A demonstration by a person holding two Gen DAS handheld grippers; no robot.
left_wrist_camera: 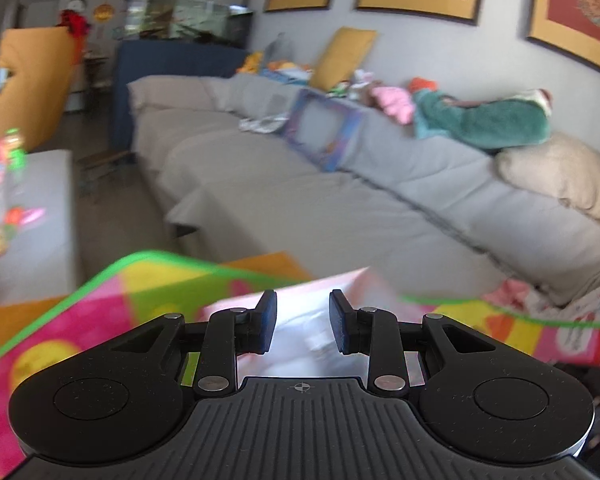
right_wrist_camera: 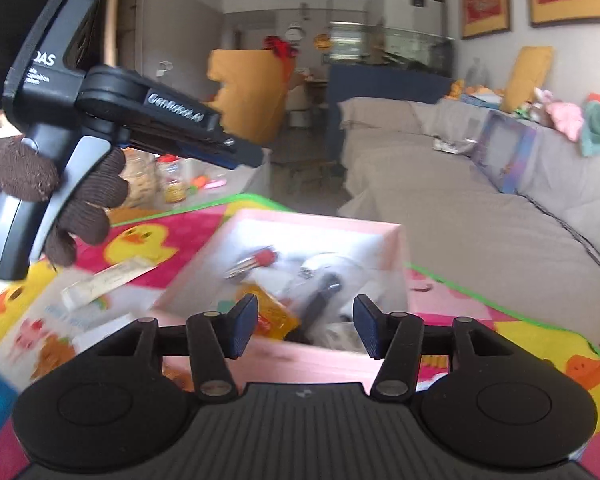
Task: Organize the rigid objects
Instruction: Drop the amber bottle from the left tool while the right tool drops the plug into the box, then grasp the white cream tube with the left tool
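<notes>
Living room, long grey sofa (left_wrist_camera: 300, 200) behind, bright duck-print play mat (right_wrist_camera: 148, 236) on floor. Right wrist view caught stuff left view missed: brown-gloved hand (right_wrist_camera: 60, 200) gripping left gripper (left_wrist_camera: 303, 320) up at left, plus pink box (right_wrist_camera: 312, 240) full of clutter, red-capped thing and yellow packet inside, all blurry. Flat cream box lay beside it on mat. Right gripper (right_wrist_camera: 304, 326) hung over box's near rim, jaws apart, nothing between. Left jaws narrower, also empty, hovering above pale blurred box edge.
</notes>
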